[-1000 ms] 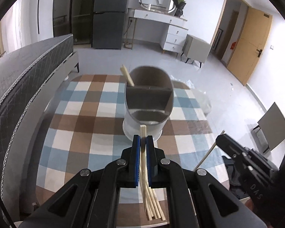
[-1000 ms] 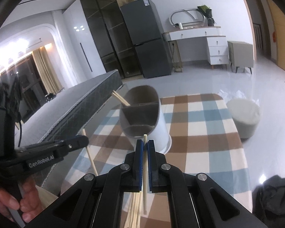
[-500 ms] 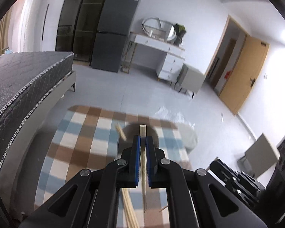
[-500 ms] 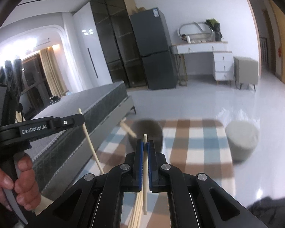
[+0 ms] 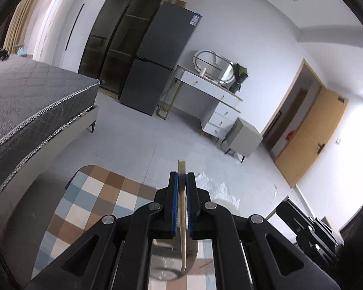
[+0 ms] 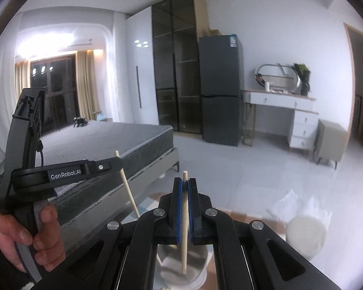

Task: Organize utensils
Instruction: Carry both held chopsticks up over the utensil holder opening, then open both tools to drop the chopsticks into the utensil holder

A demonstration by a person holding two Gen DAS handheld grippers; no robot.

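Note:
My left gripper [image 5: 181,181] is shut on a flat wooden chopstick [image 5: 183,229], held upright in the air with its lower tip hanging over the blurred grey-and-white utensil holder [image 5: 164,265]. My right gripper [image 6: 185,186] is shut on a pale round chopstick [image 6: 184,246] that points down above the same holder [image 6: 200,273]. In the right wrist view a hand [image 6: 24,236] carries the left gripper [image 6: 119,164], from which its chopstick [image 6: 129,188] slants down. The right gripper [image 5: 282,205] shows at the right edge of the left wrist view.
The holder stands on a table with a blue, brown and white checked cloth [image 5: 96,200]. A grey bed [image 5: 24,101] lies to the left, a white round stool [image 6: 305,232] stands on the floor to the right, and a dark fridge [image 6: 220,89] and a white dresser [image 6: 300,118] are at the back.
Both grippers have risen, each lifting one chopstick clear of the loose chopsticks on the table. The holder has slid from ahead of the fingers to beneath them.

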